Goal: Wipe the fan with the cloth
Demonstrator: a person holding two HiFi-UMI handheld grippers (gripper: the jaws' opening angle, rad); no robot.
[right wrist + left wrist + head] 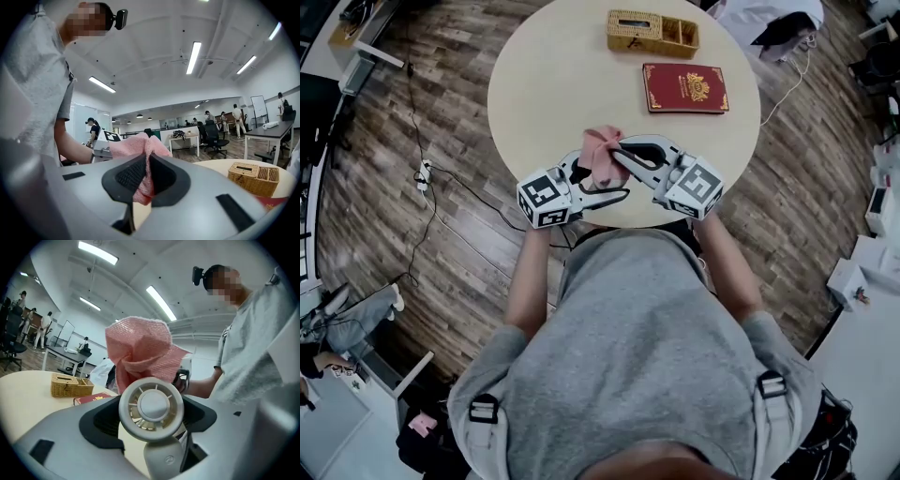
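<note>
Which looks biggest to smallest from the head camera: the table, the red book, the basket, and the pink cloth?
1. table, by far
2. red book and basket: look about alike, so tied
3. pink cloth, bunched up

A round, pale desk [544, 94] stands on a floor [459, 103] of grey-brown wooden planks. A black cable [473, 192] trails over the planks from a white power strip [423, 174] left of the desk, and white boxes [846, 278] sit along the room's right edge. Overhead, long strip lights [193, 57] glow on a white ceiling [154, 37]. Farther off in the open room stand white work tables [186, 139], black office chairs [212, 136] and a whiteboard [65, 331]; the walls are pale.
</note>
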